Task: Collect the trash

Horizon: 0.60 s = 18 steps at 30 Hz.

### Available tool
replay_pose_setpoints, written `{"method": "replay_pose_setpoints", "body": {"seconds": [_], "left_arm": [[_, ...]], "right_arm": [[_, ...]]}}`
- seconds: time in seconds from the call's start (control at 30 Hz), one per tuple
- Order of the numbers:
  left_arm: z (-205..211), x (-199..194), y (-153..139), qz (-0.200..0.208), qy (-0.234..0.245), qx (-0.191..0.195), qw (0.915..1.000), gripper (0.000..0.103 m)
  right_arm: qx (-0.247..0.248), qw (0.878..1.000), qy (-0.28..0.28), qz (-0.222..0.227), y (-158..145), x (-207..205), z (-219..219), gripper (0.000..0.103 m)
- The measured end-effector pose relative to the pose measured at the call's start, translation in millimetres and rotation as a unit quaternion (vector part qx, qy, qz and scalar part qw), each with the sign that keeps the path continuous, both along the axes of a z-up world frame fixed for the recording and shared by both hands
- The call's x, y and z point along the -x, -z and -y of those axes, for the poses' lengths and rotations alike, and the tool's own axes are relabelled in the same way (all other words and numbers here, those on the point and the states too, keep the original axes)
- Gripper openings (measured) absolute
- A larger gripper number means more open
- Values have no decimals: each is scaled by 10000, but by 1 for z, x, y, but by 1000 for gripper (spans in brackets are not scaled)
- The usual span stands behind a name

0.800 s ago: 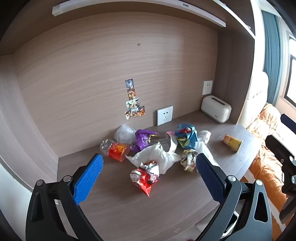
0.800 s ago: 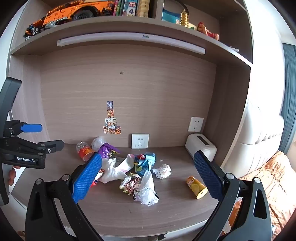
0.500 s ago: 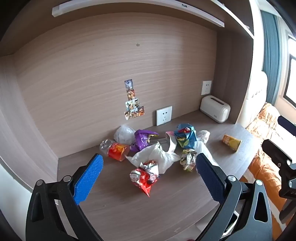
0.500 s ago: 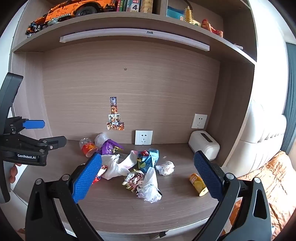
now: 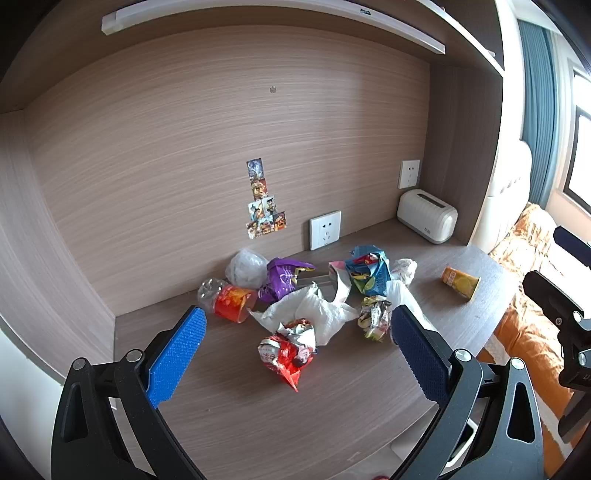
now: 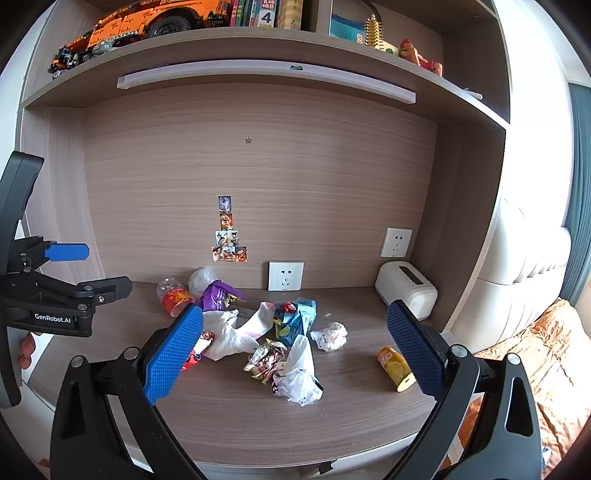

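Note:
Trash lies in a heap on the wooden desk (image 5: 332, 406): a red snack wrapper (image 5: 288, 350), white tissue (image 5: 314, 314), a purple bag (image 5: 280, 280), a crushed bottle with a red label (image 5: 229, 301), a blue packet (image 5: 367, 271) and an orange can (image 5: 461, 281) off to the right. My left gripper (image 5: 295, 350) is open and empty, held above the desk's front with the red wrapper between its fingers in view. My right gripper (image 6: 291, 350) is open and empty, further back; the can (image 6: 394, 367) lies by its right finger.
A white toaster (image 5: 426, 216) stands at the back right by a wall socket (image 5: 325, 229). Side panels close the desk in on both sides. A shelf with a toy truck (image 6: 147, 18) and books hangs above. An orange-covered bed (image 6: 535, 350) lies to the right.
Both grippers have drifted slightly; the right wrist view has tilted up and closed in a little on the desk. Both stay open. The trash has not moved.

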<state>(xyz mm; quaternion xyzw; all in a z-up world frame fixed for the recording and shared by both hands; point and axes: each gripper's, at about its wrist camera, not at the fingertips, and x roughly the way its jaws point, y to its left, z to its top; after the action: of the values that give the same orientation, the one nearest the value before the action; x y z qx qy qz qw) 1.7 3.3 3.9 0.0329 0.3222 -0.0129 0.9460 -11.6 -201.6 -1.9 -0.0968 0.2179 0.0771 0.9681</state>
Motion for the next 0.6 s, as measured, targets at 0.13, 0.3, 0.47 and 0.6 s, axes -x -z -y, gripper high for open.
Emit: {"method": "replay_pose_setpoints", "body": {"seconds": [0.13,0.3,0.47,0.6], "left_arm": [[1,1,1,6,11,-3,10000,98],[-2,-2,2,-27,2,22,10000,98],[0,2,1,-32,-2,35,10000,98],[-1,2,0,-31,-8,51,10000,98]], "right_arm": [[-80,9999,-9,-85,0,-2,1,99],[-65,9999,58,-51,-1,-2,3,99],[-55,9999,102,-7,-1,-1,4,99],[-48,9999,115,-24,0,-1,3,99]]}}
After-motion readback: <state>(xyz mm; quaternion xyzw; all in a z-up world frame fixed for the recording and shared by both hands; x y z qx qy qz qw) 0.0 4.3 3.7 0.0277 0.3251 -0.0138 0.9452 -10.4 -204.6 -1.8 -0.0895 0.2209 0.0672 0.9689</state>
